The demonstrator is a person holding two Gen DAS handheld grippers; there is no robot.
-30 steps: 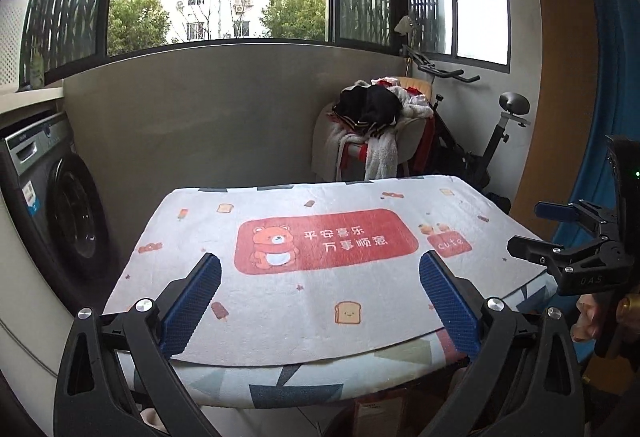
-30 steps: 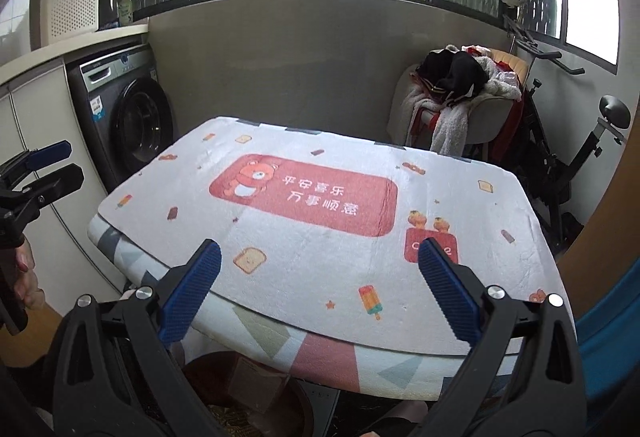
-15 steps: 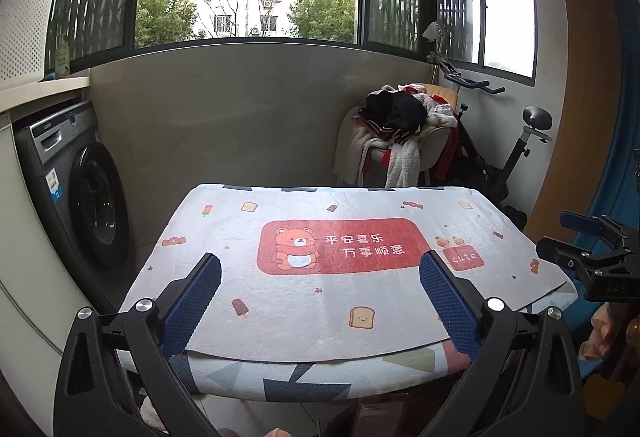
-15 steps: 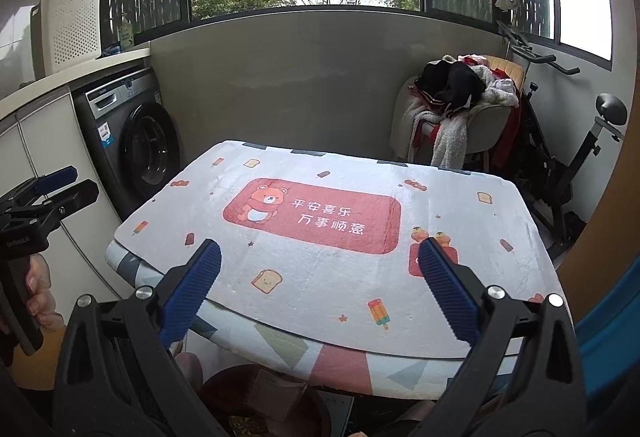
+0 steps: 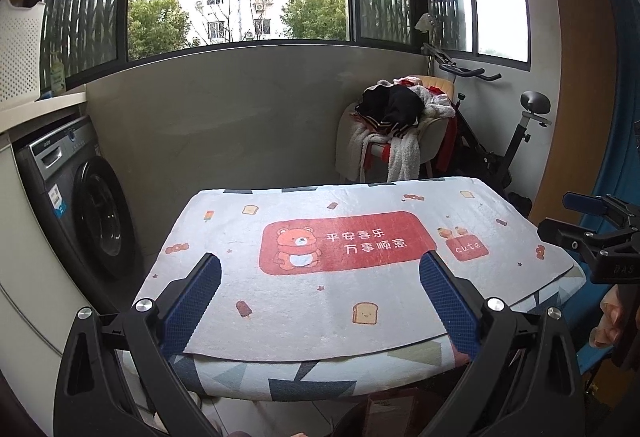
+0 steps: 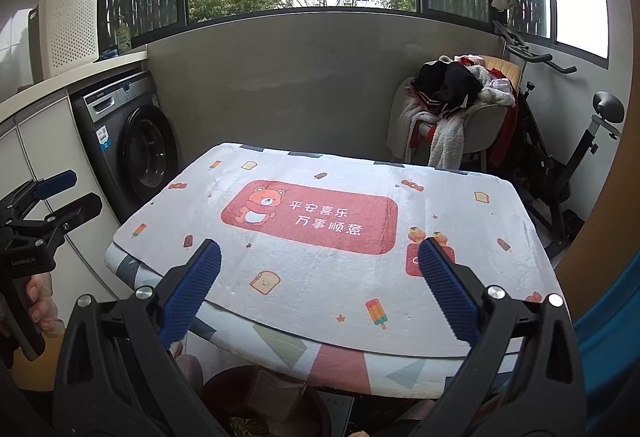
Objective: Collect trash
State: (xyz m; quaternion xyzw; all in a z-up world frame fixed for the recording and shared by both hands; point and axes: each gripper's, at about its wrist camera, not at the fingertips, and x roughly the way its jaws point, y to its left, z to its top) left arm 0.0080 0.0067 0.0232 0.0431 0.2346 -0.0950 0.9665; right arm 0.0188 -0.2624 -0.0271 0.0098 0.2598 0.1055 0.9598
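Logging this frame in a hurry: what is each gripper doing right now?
Left gripper: open, holding nothing, above the table mat.
Right gripper: open, holding nothing.

The worktop [image 6: 460, 197] wears a white fleece mat [image 6: 340, 265] printed with a red bear panel [image 6: 310, 217]. Over its near edge the right gripper [image 6: 320, 289] hangs with blue-padded fingers [image 6: 192, 289] spread wide, nothing between them. Left of the worktop, the left gripper [image 6: 60, 197] is also parted, and beyond it stands a grey washing machine [image 6: 132, 141]. Behind the worktop's far right corner sits a clothes-heaped chair [image 6: 456, 109], an exercise bike [image 6: 560, 157] beside it.
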